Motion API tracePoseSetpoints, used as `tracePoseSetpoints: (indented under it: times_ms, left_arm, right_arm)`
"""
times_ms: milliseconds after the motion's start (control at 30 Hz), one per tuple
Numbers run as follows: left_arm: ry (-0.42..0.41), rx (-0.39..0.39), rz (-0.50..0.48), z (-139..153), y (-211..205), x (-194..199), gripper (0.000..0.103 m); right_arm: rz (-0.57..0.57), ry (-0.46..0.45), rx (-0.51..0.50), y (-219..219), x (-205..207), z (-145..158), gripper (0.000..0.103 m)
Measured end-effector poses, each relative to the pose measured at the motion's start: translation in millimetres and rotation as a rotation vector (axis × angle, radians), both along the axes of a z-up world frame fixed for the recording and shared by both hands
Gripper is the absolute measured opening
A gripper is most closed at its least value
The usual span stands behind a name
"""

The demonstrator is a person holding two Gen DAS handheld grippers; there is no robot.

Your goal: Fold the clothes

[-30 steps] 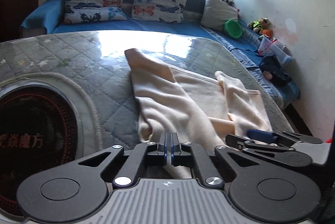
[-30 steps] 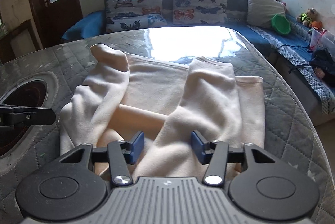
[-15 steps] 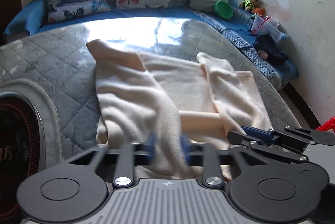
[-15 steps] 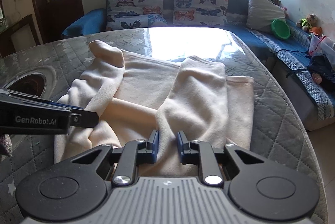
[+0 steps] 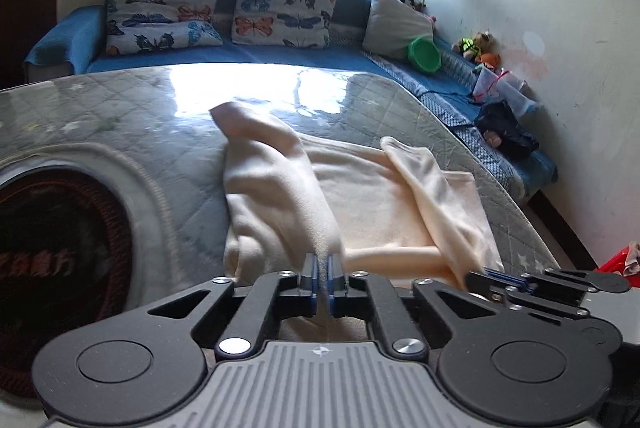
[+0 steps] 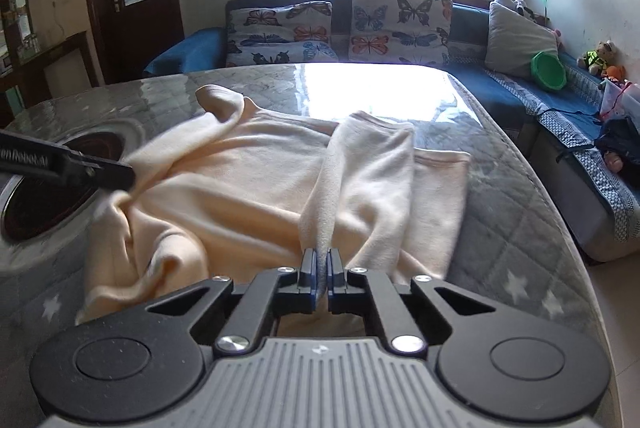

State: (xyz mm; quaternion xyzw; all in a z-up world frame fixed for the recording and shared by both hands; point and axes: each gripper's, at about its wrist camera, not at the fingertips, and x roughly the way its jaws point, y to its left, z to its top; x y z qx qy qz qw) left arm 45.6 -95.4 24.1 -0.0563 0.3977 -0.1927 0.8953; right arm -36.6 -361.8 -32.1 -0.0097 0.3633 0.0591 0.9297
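Cream garment [image 6: 256, 195] spread on quilted table cover [image 6: 516, 228], both sleeves folded inward over the body. Left gripper [image 5: 322, 270] clamped on the near end of the left sleeve; fabric rises straight ahead of its fingers. Right gripper [image 6: 322, 268] likewise pinched on the right sleeve's near end, cloth pulled into a ridge between the pads. Beyond the fingertips: blue sofa [image 6: 516, 103] with butterfly cushions [image 6: 400, 27], green bowl [image 6: 549, 69] farther right.
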Motion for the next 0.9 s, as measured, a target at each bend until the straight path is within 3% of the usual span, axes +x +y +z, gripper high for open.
tracePoseSetpoints:
  times_ms: [333,600,900]
  left_arm:
    - [0.040,-0.013,0.119,-14,82,-61,0.004]
    - [-0.001,-0.028,0.276,-8,138,-92,0.004]
    - [-0.012,-0.001,0.492,-9,216,-125,0.004]
  right_arm:
    - [-0.009,0.022,0.047,5,-72,-7,0.004]
    - [0.107,0.002,0.037,67,-42,-12,0.004]
    - [0.349,-0.004,0.005,184,11,-17,0.004]
